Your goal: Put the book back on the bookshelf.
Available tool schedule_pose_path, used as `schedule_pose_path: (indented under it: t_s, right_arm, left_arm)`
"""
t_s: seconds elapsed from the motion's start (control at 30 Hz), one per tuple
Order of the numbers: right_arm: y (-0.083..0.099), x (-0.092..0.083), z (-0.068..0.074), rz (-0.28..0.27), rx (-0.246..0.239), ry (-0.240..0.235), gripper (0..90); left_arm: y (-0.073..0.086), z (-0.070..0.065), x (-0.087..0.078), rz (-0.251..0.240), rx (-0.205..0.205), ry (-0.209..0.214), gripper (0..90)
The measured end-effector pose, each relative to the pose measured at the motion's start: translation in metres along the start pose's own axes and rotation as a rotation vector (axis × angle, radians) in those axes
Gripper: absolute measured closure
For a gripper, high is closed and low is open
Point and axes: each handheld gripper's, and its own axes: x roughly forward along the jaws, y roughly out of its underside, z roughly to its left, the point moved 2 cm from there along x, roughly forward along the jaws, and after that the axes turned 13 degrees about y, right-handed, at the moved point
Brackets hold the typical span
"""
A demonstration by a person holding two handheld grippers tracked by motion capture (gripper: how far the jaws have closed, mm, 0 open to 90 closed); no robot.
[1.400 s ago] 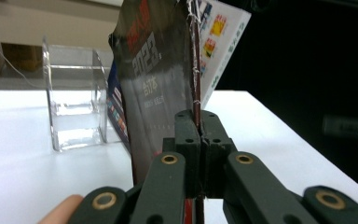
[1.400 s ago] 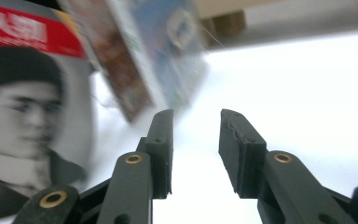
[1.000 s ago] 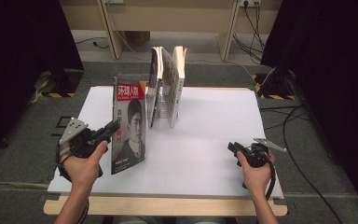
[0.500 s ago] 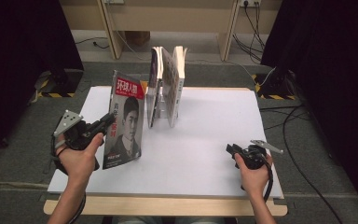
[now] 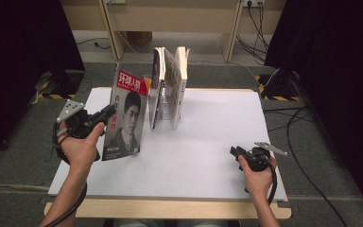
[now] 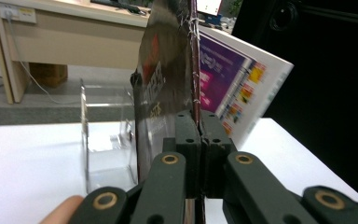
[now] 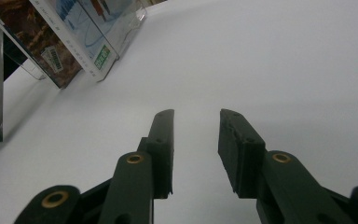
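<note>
The left gripper (image 5: 108, 113) is clamped fully on the spine edge of a magazine (image 5: 124, 116), which stands upright near the left edge of the table (image 5: 208, 142), its lower edge on or just above the surface. In the left gripper view the jaws meet on the stapled spine (image 6: 195, 84). A magazine is judged light, thin and floppy, with a glossy, slippery cover; gripping at the spine, where the pages are bound, gives the stiffest hold and limits sagging. A clear acrylic rack (image 5: 158, 111) near the far edge holds further magazines (image 5: 175, 85) upright. The right gripper (image 5: 236, 153) rests near the right front corner, jaws partly open and empty.
</note>
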Motion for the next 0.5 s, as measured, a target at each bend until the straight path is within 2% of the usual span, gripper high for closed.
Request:
schedule_pose_path:
  t_s: [0.27, 0.4, 0.5]
  right_arm:
    - [0.000, 0.000, -0.002, 0.000, 0.006, 0.001, 67.2]
    - [0.000, 0.001, -0.003, 0.004, 0.014, 0.005, 67.2]
    - [0.000, 0.002, -0.005, -0.003, -0.003, 0.008, 67.2]
  left_arm:
    - [-0.022, 0.017, 0.020, -0.015, 0.005, -0.048, 87.8]
    - [-0.028, 0.024, 0.029, -0.015, -0.001, -0.058, 87.8]
    - [-0.032, 0.028, 0.038, -0.014, -0.006, -0.067, 87.8]
